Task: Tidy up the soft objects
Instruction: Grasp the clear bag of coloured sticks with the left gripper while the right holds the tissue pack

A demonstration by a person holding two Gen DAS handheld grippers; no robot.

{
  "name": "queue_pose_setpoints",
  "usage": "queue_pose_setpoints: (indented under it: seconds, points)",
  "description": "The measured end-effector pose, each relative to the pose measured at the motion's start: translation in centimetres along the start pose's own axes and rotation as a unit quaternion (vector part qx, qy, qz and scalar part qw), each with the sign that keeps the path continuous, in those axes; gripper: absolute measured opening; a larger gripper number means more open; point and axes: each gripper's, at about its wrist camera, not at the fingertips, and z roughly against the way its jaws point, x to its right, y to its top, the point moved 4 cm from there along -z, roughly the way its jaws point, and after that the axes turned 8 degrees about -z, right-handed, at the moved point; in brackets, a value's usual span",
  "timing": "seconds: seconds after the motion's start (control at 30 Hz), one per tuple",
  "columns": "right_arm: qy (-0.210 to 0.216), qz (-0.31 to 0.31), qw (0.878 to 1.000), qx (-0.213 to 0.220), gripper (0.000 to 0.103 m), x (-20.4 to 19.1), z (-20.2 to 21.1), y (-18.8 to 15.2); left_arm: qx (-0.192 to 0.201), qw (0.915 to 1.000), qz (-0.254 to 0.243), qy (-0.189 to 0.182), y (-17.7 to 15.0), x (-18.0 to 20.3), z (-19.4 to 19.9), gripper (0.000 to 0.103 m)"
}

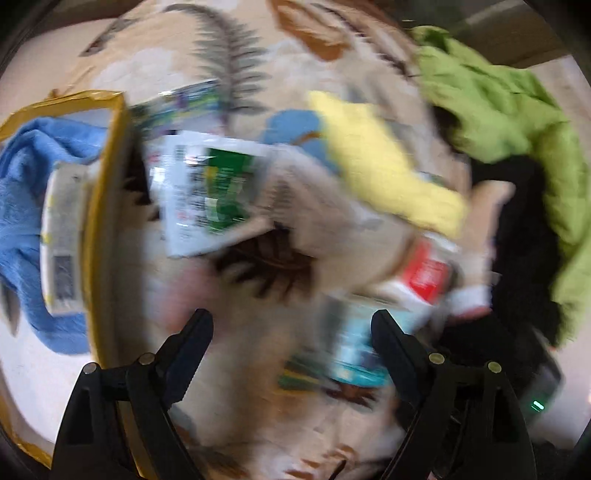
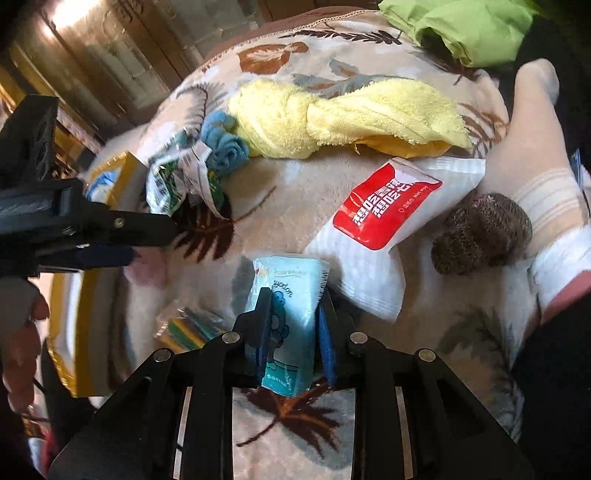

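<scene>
right gripper (image 2: 291,332) clamped on pale blue tissue pack (image 2: 291,291); left gripper (image 1: 291,332) wide, empty. next: carry pack to yellow-rimmed box (image 1: 107,206).

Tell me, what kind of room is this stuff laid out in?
Probably a bedroom or living room at home: everything lies on a plush leaf-print blanket, like a bed or sofa cover. A knotted yellow towel, a green garment and a person's socked foot point to a home.
</scene>
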Motion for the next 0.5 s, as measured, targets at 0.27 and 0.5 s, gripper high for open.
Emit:
queue_pose_setpoints:
  seconds: [0.27,0.5]
  points:
    - [0.035,-0.005,0.999,0.008,0.022,-1.2,1.2,0.2,0.006,0.9939,-0.027,0.107,-0.6,-0.5,2.1,0.087]
    - [0.018,0.013,1.000,-0.001,0.022,-1.2,0.9,-0.1,-0.039,0.9958,-0.033,0.076,-2.6,0.4,-0.5,0.087]
